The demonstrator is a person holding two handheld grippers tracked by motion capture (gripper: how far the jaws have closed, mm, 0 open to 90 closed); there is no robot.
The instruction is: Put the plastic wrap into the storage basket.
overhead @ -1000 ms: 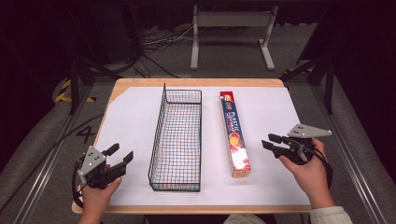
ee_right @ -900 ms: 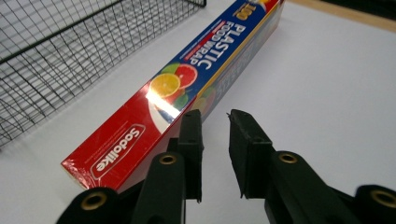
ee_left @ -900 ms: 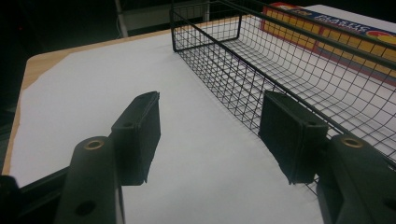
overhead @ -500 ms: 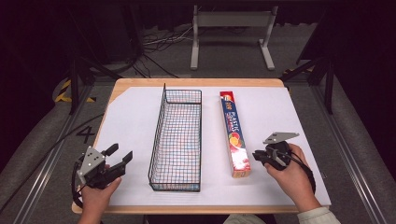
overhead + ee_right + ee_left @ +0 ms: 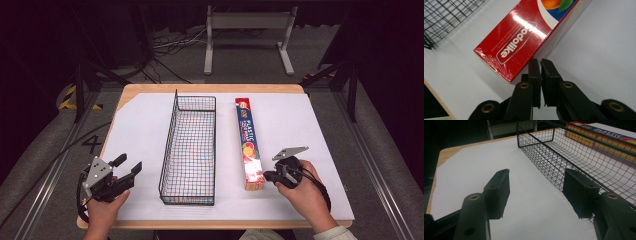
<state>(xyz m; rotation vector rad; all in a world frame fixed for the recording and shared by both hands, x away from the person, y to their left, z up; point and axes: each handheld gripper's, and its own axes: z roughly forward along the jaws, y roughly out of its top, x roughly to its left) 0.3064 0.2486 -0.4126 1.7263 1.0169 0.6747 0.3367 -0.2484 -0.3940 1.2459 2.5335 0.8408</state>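
wire basket [image 5: 190, 150] – box [image 5: 250, 145]: narrow gap

Each hand carried a black gripper. The left gripper [image 5: 125, 168] had a grey three-cornered plate on top with small dark holes, and a black cable looped under the wrist. The right gripper [image 5: 270, 175] bore the same grey plate, its cable curling round the right hand [image 5: 302, 187]. The jaws were matt black with flat rectangular pads and brass-ringed holes. A pale cuff showed at the right wrist.
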